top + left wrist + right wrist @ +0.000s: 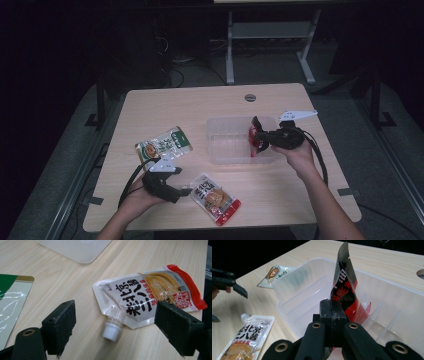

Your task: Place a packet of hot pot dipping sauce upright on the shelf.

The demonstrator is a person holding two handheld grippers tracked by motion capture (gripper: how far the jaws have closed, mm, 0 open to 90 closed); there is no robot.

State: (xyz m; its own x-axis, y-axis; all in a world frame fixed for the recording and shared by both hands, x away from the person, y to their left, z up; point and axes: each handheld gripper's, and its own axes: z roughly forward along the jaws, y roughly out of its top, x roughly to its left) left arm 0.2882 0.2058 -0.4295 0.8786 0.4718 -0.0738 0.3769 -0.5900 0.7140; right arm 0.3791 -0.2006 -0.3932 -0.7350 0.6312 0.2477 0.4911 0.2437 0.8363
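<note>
Right hand-held gripper (331,312) pinches a glossy black-and-red packet (344,290) upright over the clear tub (294,290).

Red-black pouch (344,292): glossy, held upright at lower edge, standing inside clear plastic tub (294,290).
Spouted pouch (147,295): white with red end, laid flat on counter (140,255), white cap (111,331) attached, near tub.

Glossy foil pouches (150,296), a clear smooth plastic tub (227,142), a matt pale wood-grain table (200,102).
</note>
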